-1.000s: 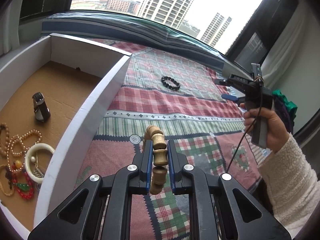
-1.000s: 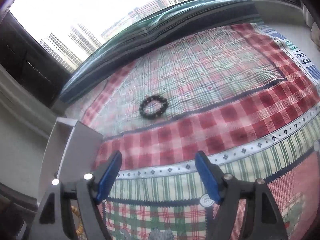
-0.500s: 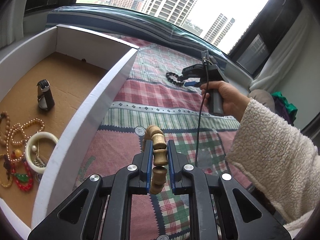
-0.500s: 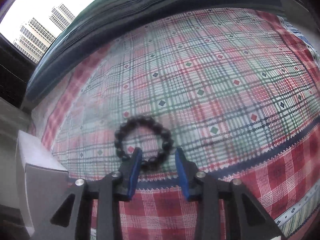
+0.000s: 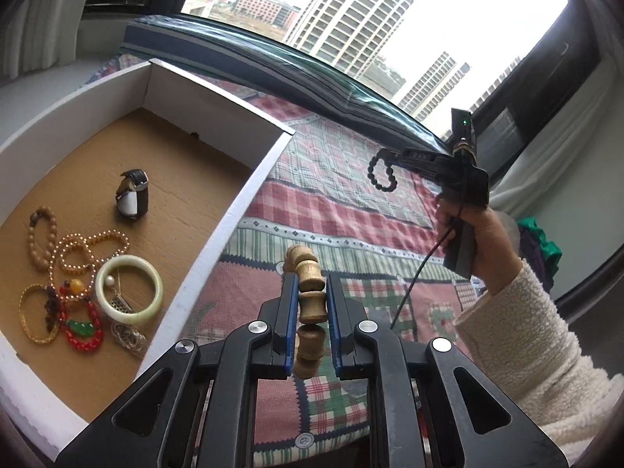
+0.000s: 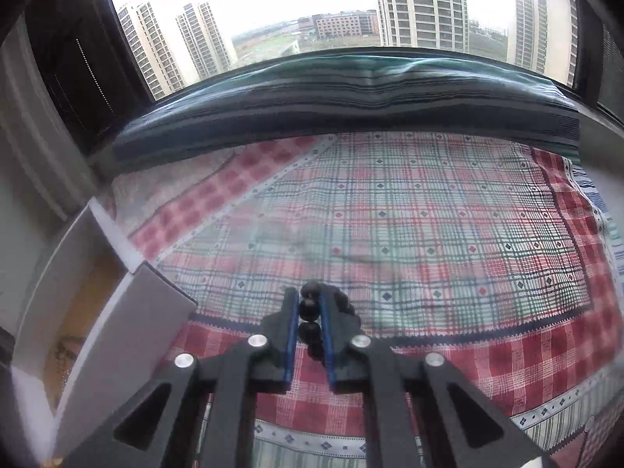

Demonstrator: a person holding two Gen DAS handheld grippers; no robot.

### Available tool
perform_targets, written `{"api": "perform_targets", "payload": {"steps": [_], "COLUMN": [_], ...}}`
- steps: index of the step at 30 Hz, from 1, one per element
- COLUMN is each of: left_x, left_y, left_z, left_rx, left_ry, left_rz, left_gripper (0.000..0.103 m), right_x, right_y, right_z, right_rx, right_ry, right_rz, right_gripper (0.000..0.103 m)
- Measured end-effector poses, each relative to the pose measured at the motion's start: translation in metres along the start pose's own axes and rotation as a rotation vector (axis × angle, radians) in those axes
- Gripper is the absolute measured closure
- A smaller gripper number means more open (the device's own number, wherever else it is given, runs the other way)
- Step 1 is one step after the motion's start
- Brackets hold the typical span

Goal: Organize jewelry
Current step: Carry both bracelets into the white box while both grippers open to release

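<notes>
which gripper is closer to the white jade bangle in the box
Left. The left gripper, shut on a wooden bead bracelet, sits just outside the box wall beside the bangle. The right gripper holds black beads over the far cloth.

High-rise home, patchwork quilt (image 6: 429, 234), window (image 6: 312, 7) facing apartment towers (image 6: 421, 0)

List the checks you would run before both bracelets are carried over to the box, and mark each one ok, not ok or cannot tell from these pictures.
1. Left gripper shut on the wooden bead bracelet: ok.
2. Right gripper shut on the black bead bracelet: ok.
3. Black bead bracelet lifted off the patchwork cloth: ok, it hangs in the air.
4. Box open, with bare cardboard floor for more pieces: ok.
5. Grip firm enough for the move: cannot tell.
</notes>
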State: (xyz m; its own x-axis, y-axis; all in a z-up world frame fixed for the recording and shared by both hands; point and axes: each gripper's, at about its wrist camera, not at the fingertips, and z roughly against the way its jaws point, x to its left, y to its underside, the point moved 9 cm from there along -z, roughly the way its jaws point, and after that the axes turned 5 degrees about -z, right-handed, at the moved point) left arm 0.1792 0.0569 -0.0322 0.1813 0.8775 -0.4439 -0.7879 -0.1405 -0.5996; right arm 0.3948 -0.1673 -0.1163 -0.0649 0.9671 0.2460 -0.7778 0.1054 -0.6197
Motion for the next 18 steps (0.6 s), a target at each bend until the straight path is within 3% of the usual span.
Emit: {"api": "perform_targets", "payload": {"steps": [5, 7, 10, 13, 18], "left_x": [0.049, 0.074, 0.112, 0.14, 0.166], "left_y": [-0.019, -0.019, -0.008, 0.004, 0.032], "left_z": [0.058, 0.068, 0.074, 0.069, 0.049], "left_rx": [-0.079, -0.084, -0.073, -0.057, -0.011], "left_ry": [-0.149, -0.227, -0.285, -0.35, -0.492], "left_rz": [0.038, 0.054, 0.106, 0.136, 0.123], "left_gripper": [0.09, 0.09, 0.09, 0.09, 0.089], "right_x": [0.105, 0.15, 0.217, 0.273, 0.335], "right_y": [0.004, 0.013, 0.036, 0.069, 0.143], "right_z": [0.077, 0.097, 0.114, 0.108, 0.061], "right_rx": [-0.039, -0.038, -0.015, 0.044, 0.183], "right_ry": [-0.218, -0.304, -0.419, -0.488, -0.5], "right_rz": [0.141, 0.196, 0.27, 0.332, 0.416], "right_gripper": [0.092, 0.092, 0.092, 0.092, 0.091]}}
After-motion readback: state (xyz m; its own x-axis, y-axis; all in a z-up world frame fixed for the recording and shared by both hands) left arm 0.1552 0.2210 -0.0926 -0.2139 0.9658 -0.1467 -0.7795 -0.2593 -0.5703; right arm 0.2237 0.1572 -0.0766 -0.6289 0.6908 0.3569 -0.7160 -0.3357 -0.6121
